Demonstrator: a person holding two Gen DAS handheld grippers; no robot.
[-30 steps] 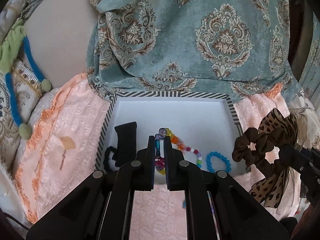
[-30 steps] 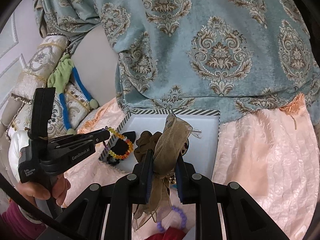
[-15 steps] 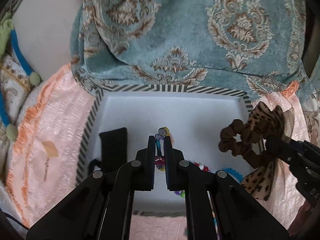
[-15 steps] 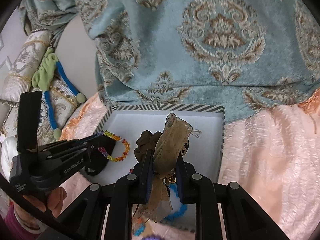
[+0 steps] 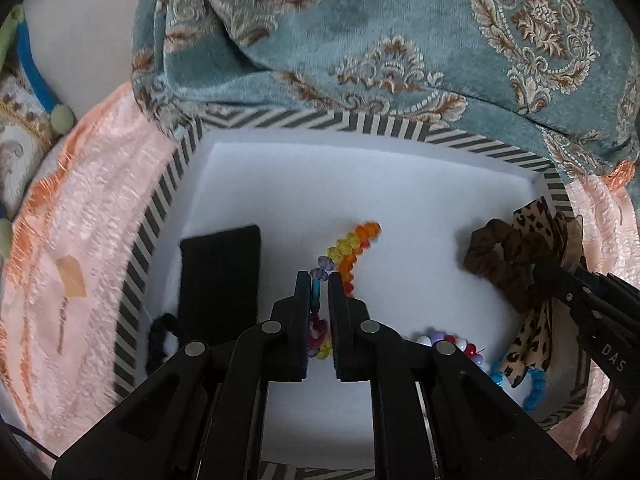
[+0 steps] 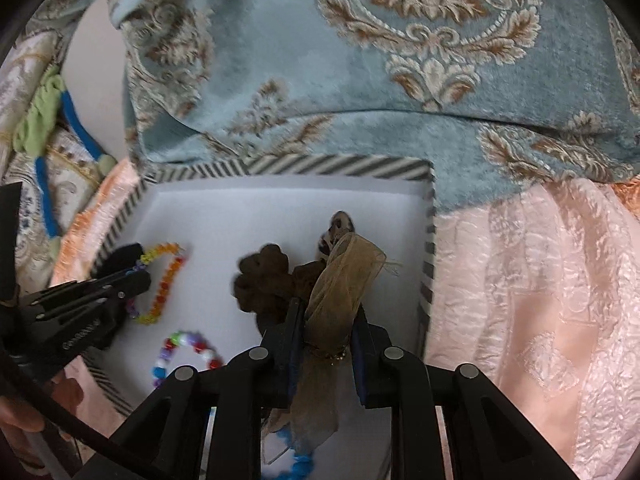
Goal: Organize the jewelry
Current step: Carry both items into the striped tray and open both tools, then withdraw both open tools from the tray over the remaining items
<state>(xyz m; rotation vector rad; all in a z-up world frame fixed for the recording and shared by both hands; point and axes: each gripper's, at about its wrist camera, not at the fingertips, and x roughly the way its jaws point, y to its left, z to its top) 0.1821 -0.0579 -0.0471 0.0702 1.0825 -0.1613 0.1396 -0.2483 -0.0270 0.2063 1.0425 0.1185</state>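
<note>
My left gripper is shut on a rainbow bead bracelet and holds it low over the white floor of a striped-rim box. The left gripper and the rainbow bead bracelet also show in the right wrist view. My right gripper is shut on a brown scrunchie with a leopard and gauze bow, over the box's right side. The scrunchie also shows in the left wrist view.
In the box lie a black pouch, a mixed-colour bead bracelet and a blue bead bracelet. A teal patterned cushion overhangs the box's far rim. Pink fabric surrounds the box.
Both grippers have moved forward and down into the box with their loads. The rainbow bracelet now hangs close to the box floor.
</note>
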